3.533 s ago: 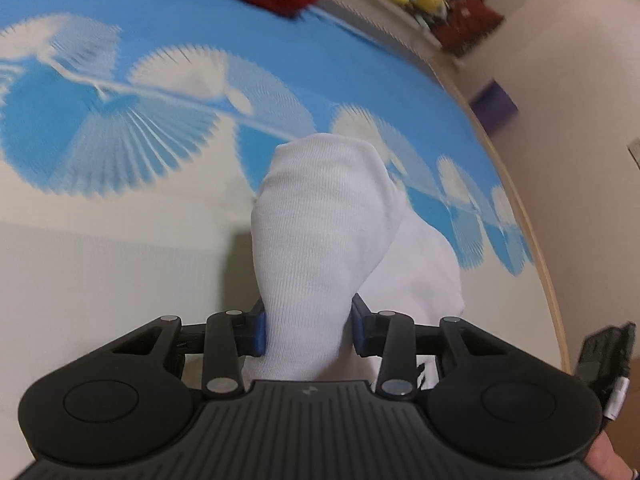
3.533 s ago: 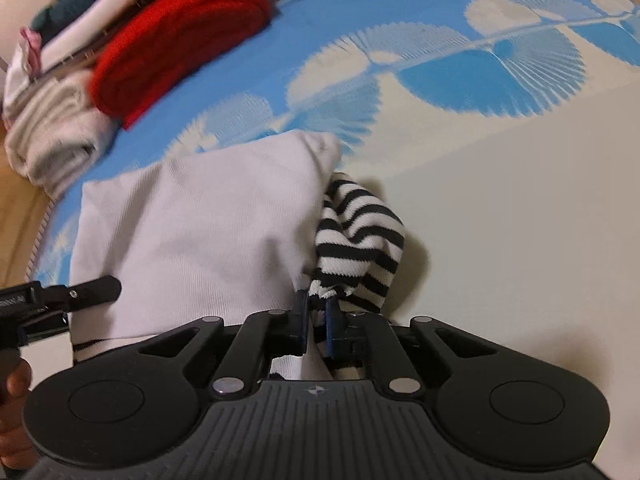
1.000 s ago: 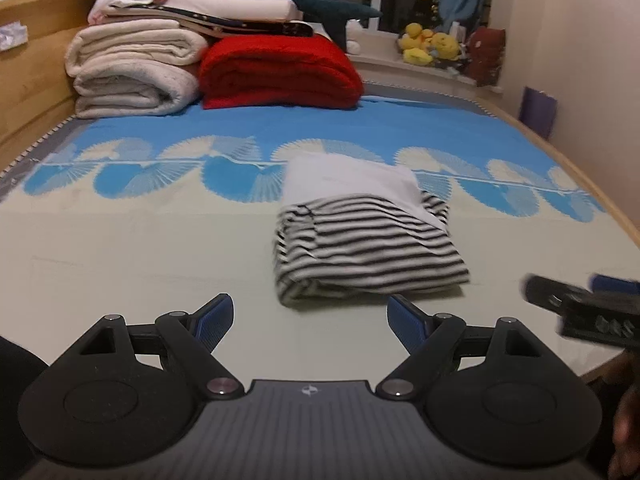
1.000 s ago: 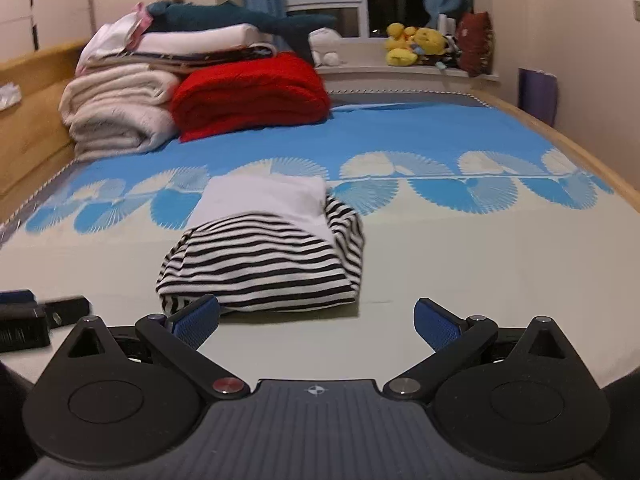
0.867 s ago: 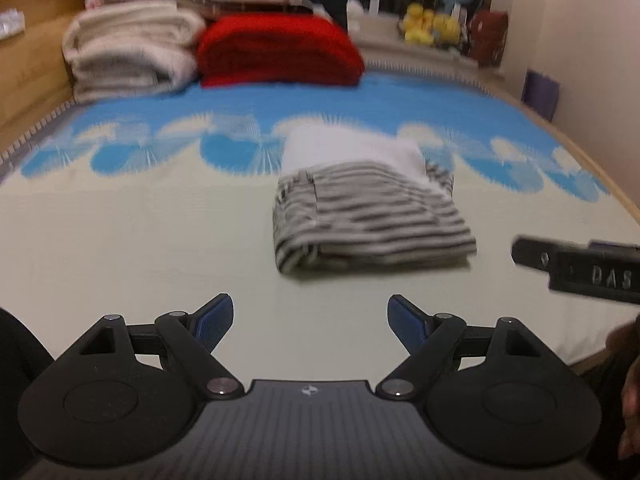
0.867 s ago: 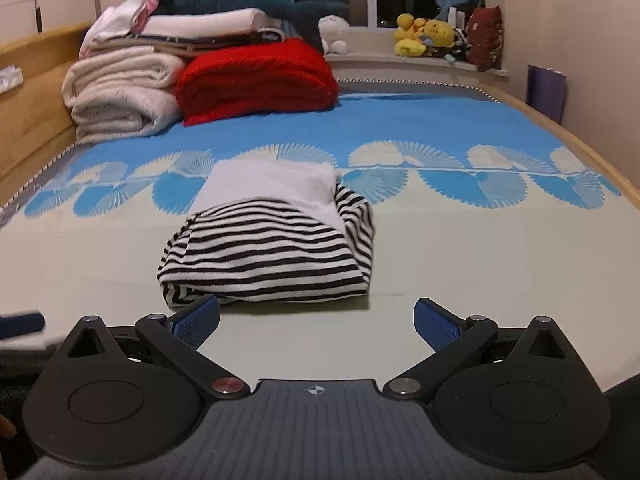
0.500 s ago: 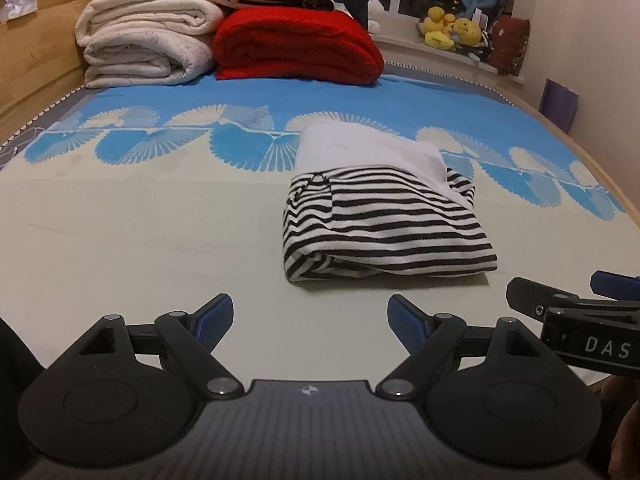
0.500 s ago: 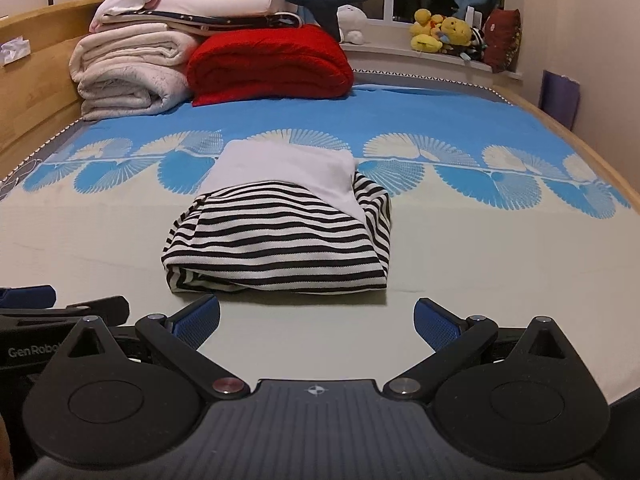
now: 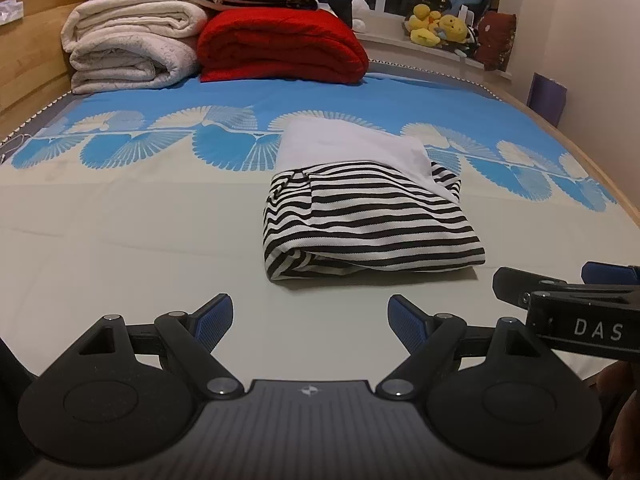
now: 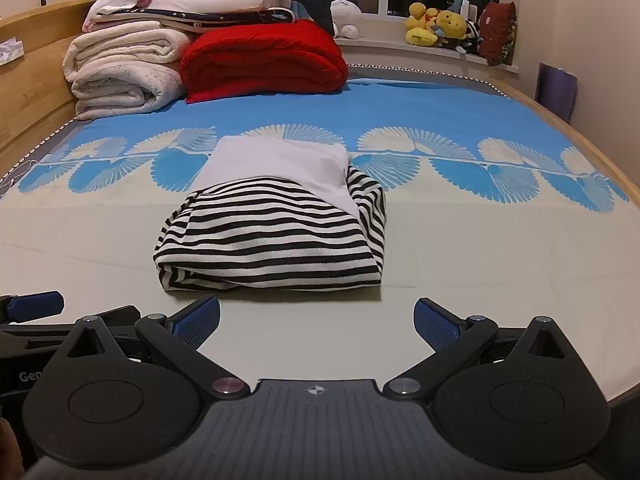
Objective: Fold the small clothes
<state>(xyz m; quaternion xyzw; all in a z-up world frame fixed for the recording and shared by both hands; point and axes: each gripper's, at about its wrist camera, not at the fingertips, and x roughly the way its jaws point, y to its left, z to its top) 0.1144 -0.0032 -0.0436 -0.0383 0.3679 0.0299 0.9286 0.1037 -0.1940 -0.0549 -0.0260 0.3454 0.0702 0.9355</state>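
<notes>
A folded garment (image 9: pixel 368 220) (image 10: pixel 272 240), black-and-white striped with a plain white panel on its far half, lies flat on the bed. My left gripper (image 9: pixel 310 318) stands open short of it, nearer the bed's front edge, with nothing between its blue pads. My right gripper (image 10: pixel 316 320) is open too, just in front of the garment's near fold and not touching it. The right gripper's fingers (image 9: pixel 560 296) show at the right edge of the left wrist view; the left gripper's fingers (image 10: pixel 32 304) show at the left edge of the right wrist view.
The bed sheet (image 9: pixel 120 240) is cream in front and blue with fan patterns behind. Folded white blankets (image 9: pixel 128 52) and a red blanket (image 9: pixel 280 48) are stacked at the head. Plush toys (image 10: pixel 440 26) sit on the window sill. A wooden rail (image 10: pixel 600 168) edges the right side.
Both grippers let go of the garment, which now lies folded. Over the last second both have sunk a little toward the bed, and the garment looks nearer.
</notes>
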